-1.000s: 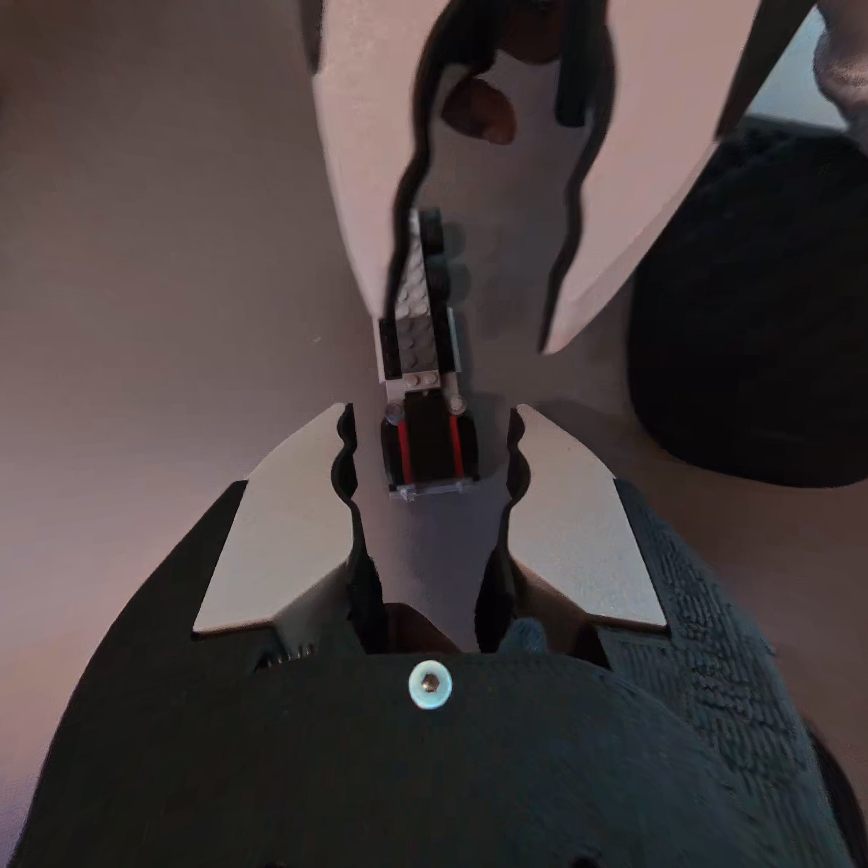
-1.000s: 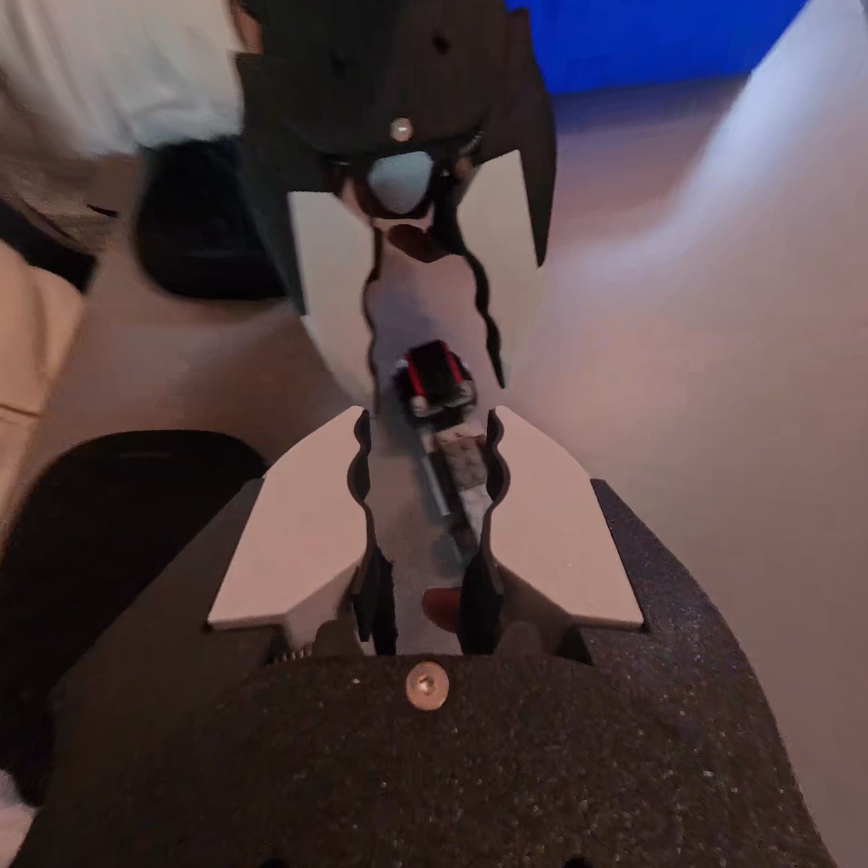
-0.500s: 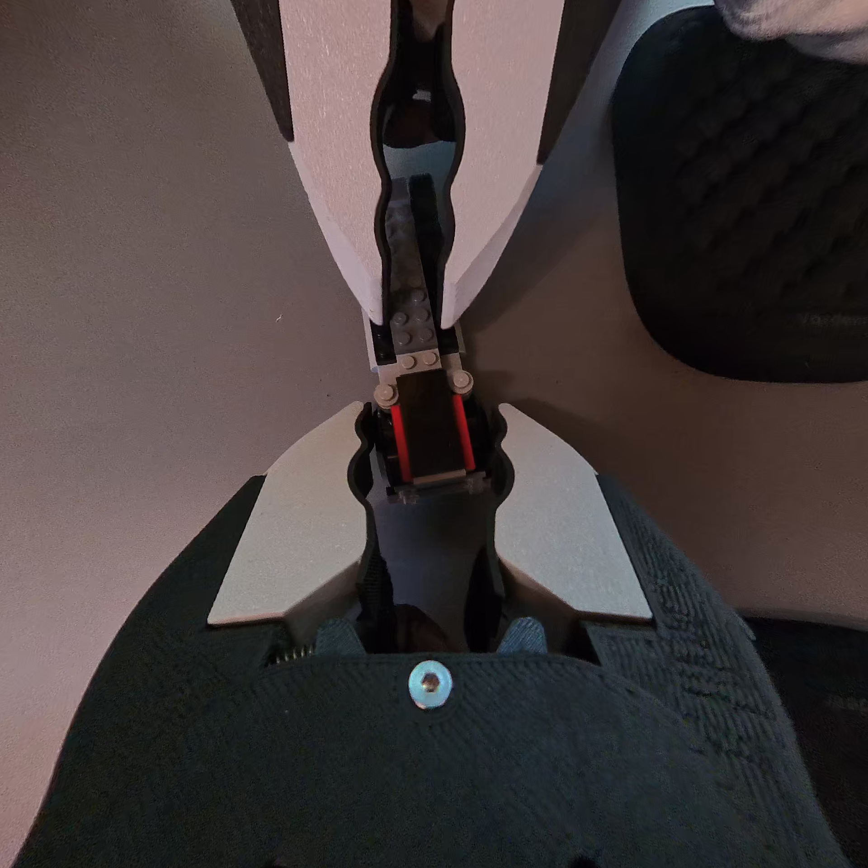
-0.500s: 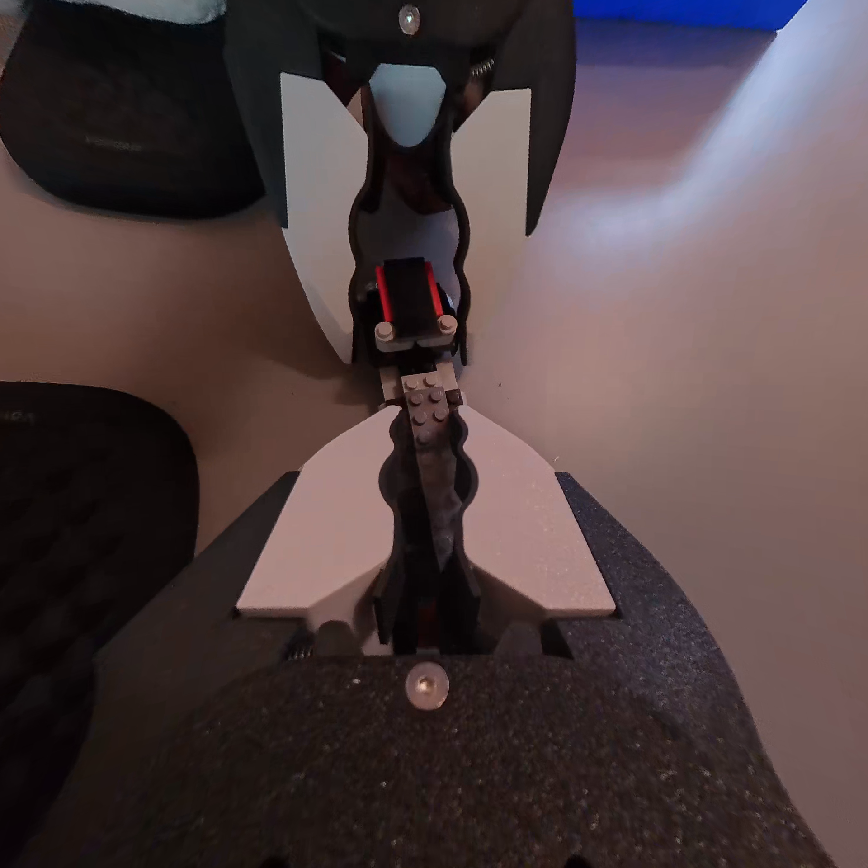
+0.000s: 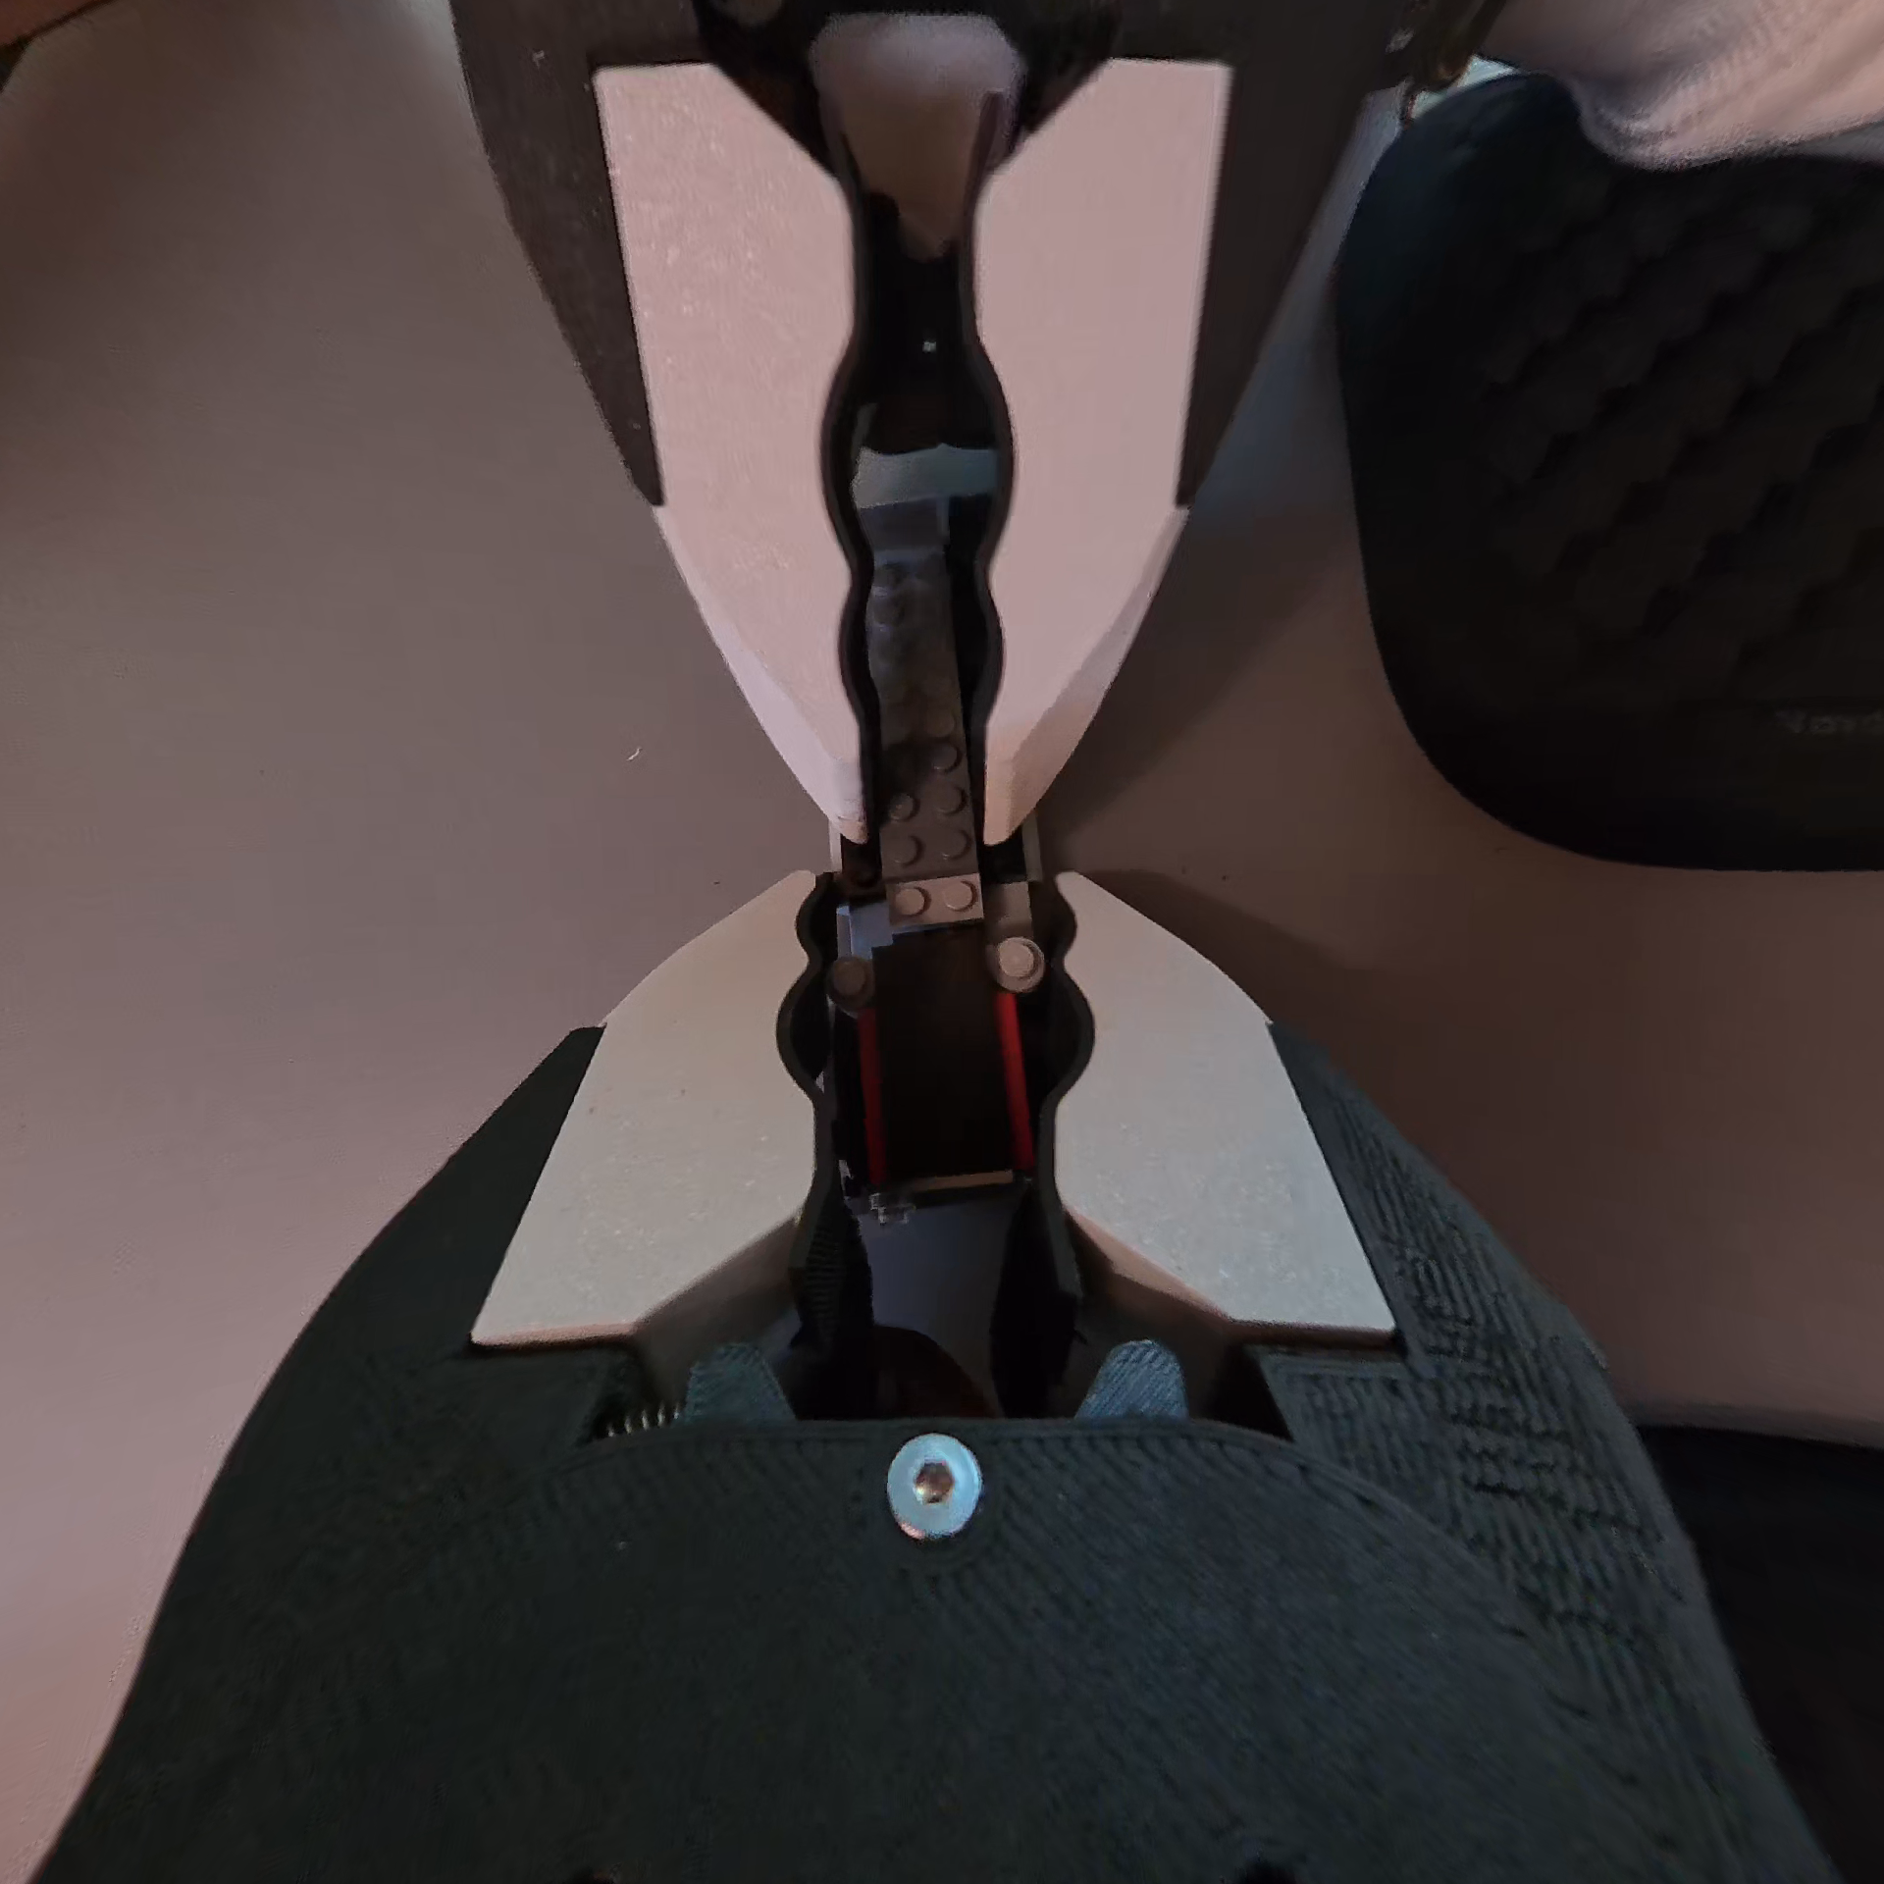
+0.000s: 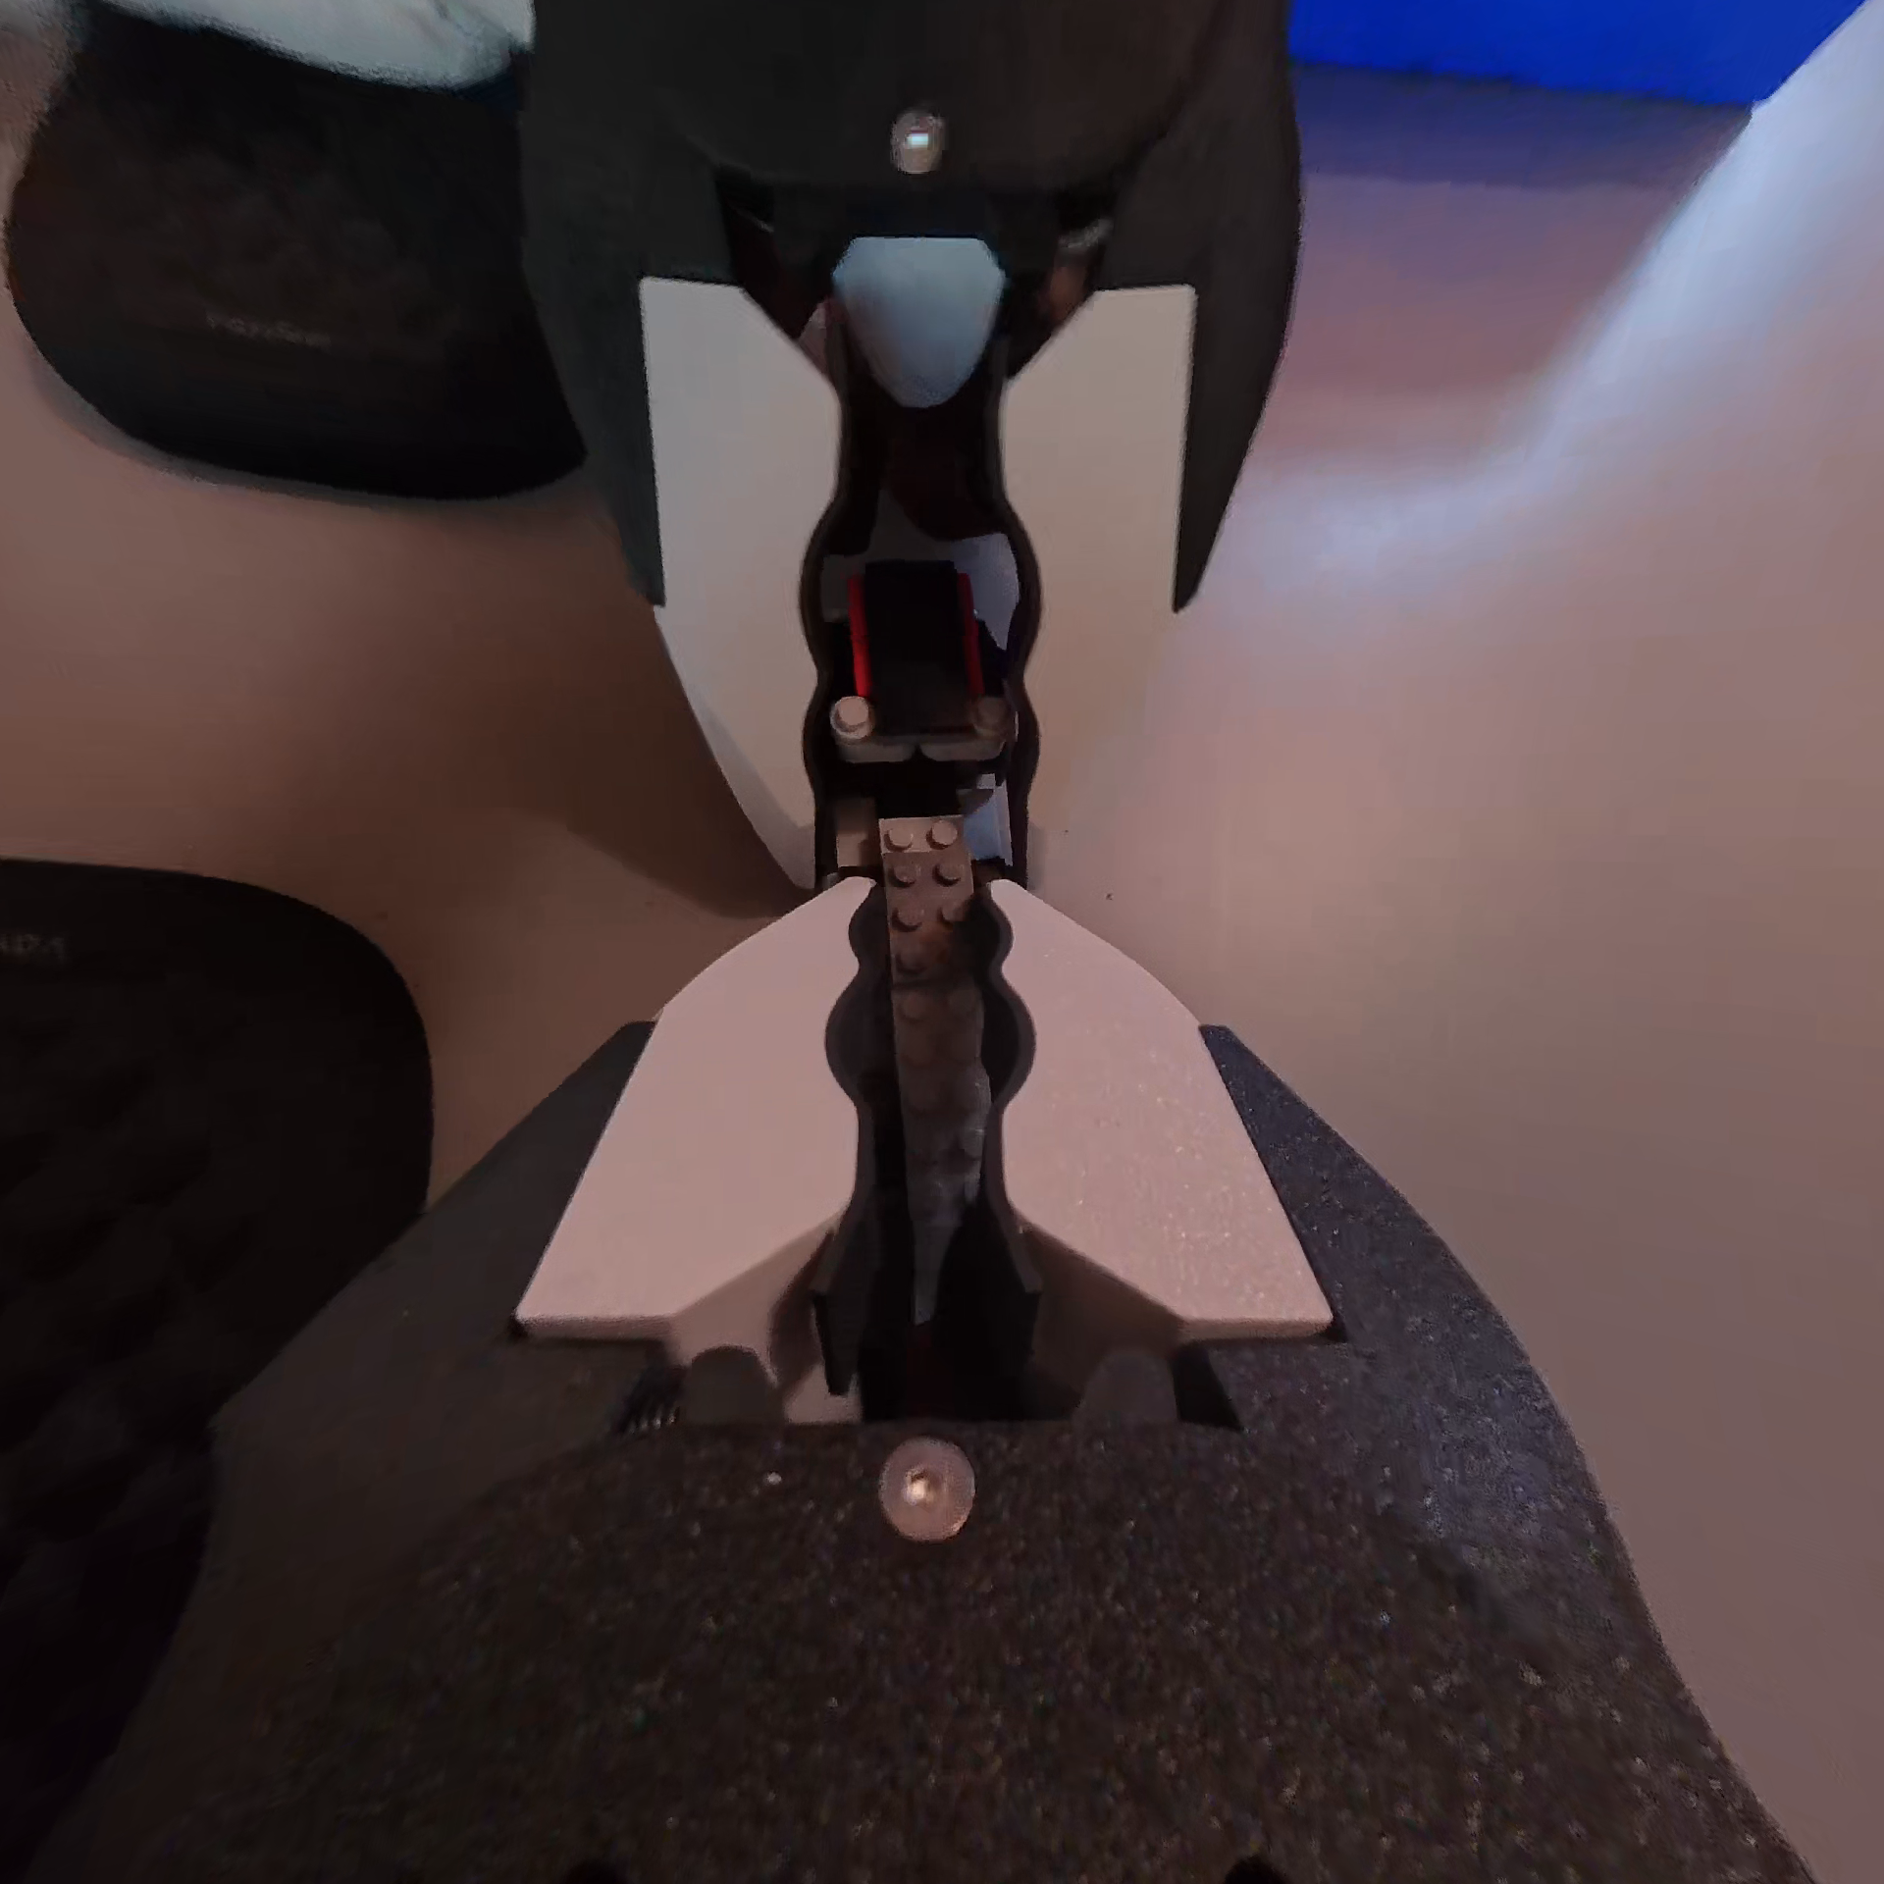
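Toy brick model (image 5: pixel 933 1019) lengthwise between both grippers: left gripper (image 5: pixel 933 887) clamped on black-red end, right gripper (image 6: pixel 926 897) clamped on grey studded strip, tip-to-tip.

The two grippers are facing each other tip to tip over the tabletop (image 5: pixel 306 714), with a brick-built toy (image 5: pixel 933 1030) lying lengthwise between them. The left gripper (image 5: pixel 933 918) is pressing its fingers (image 5: pixel 714 1070) on either side of the toy's wider end, while the right gripper (image 6: pixel 923 907) is closing its fingers (image 6: pixel 1101 1101) on the narrow studded end. One dark pad (image 5: pixel 1631 459) is lying on the tabletop beside the right gripper, and another (image 6: pixel 153 1121) is sitting beside the left gripper.
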Demonstrator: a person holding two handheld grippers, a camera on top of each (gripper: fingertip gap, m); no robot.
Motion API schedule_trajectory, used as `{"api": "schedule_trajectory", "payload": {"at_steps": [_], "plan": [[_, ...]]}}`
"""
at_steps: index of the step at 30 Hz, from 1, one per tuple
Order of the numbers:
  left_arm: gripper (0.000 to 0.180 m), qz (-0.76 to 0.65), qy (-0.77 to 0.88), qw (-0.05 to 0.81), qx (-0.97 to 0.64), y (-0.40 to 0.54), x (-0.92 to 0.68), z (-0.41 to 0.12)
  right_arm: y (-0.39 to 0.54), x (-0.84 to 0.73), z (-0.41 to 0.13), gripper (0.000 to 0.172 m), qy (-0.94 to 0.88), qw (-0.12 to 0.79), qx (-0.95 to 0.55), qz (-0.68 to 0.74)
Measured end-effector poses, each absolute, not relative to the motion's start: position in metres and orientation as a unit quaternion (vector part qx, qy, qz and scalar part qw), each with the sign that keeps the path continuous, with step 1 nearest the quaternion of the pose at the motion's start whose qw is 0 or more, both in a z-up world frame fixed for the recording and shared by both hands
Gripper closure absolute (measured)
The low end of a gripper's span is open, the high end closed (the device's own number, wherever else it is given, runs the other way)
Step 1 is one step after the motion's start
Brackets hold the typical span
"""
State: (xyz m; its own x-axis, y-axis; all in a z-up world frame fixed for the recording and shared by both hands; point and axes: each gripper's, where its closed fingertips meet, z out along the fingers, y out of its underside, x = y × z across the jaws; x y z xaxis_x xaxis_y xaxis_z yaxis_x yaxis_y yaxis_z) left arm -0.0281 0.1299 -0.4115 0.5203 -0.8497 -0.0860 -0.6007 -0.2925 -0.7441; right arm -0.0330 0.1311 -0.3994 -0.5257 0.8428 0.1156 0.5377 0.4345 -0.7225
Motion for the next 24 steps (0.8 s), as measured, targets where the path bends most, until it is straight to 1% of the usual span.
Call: {"api": "schedule_trajectory", "payload": {"at_steps": [3,5,7,9,11,13,15,19,20,22,24], "plan": [[0.142,-0.167,0.455,0.374,-0.791,0.1303,-0.0291,-0.4117,0.1305,-0.0339,-0.3982,0.157,-0.849,0.284,-0.378,0.235],[0.142,-0.175,0.444,0.37,-0.797,0.1301,-0.03,-0.4116,0.1266,-0.0336,-0.3967,0.166,-0.868,0.313,-0.334,0.194],[0.142,-0.181,0.443,0.369,-0.797,0.1296,-0.0303,-0.4117,0.1259,-0.0337,-0.3966,0.166,-0.867,0.324,-0.331,0.186],[0.142,-0.173,0.449,0.37,-0.794,0.1296,-0.0298,-0.412,0.1256,-0.0331,-0.3961,0.167,-0.847,0.304,-0.366,0.236],[0.142,-0.172,0.451,0.371,-0.794,0.1297,-0.0292,-0.4121,0.125,-0.0336,-0.3949,0.164,-0.824,0.287,-0.394,0.287],[0.142,-0.172,0.452,0.37,-0.793,0.1297,-0.0291,-0.412,0.1248,-0.0354,-0.3937,0.15,-0.812,0.277,-0.409,0.31],[0.142,-0.171,0.453,0.371,-0.792,0.1301,-0.0282,-0.4121,0.1245,-0.0356,-0.4003,0.147,-0.818,0.258,-0.416,0.301],[0.142,-0.167,0.46,0.372,-0.789,0.1297,-0.0286,-0.4124,0.1237,-0.0361,-0.4003,0.149,-0.809,0.22,-0.44,0.321],[0.142,-0.167,0.461,0.373,-0.787,0.1297,-0.0283,-0.4123,0.1259,-0.0378,-0.3995,0.155,-0.801,0.21,-0.453,0.329],[0.142,-0.167,0.465,0.375,-0.785,0.1294,-0.0281,-0.4124,0.1254,-0.0376,-0.3994,0.156,-0.801,0.184,-0.453,0.345],[0.142,-0.166,0.465,0.376,-0.784,0.1294,-0.0286,-0.4124,0.1247,-0.0382,-0.3992,0.156,-0.817,0.213,-0.422,0.33]]}}
